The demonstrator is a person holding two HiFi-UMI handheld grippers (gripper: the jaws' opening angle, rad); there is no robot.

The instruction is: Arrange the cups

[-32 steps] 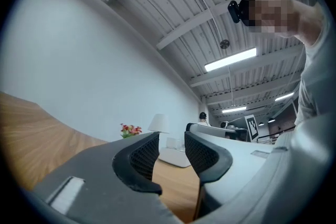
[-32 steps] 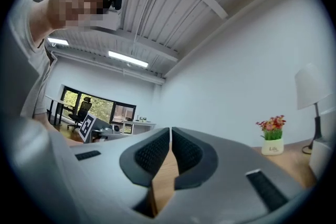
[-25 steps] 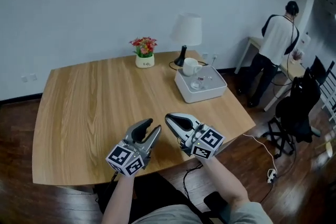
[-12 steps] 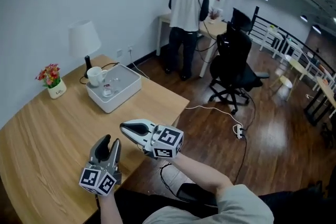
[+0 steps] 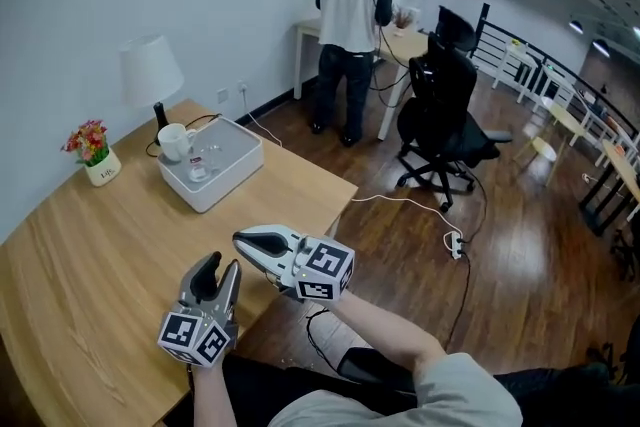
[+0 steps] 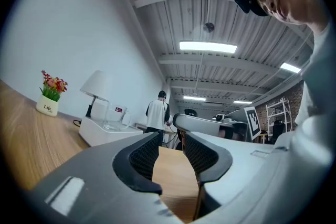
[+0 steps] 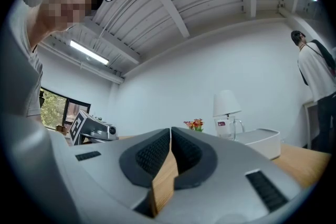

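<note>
Left tongs (image 5: pixel 218 267) narrowly apart, empty. Right tongs (image 5: pixel 243 239) closed, empty. White mug (image 5: pixel 172 141) on tray (image 5: pixel 228 177), upper left; the tray's other contents are unclear.

A white mug (image 5: pixel 173 141) with a handle stands upright on the far left corner of the white tray (image 5: pixel 222 185). A small clear glass (image 5: pixel 197 172) sits near the tray's middle.

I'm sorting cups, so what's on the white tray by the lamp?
A white mug sits on the tray's back corner, with clear glassware beside it. How many glass pieces can't be told.
</note>
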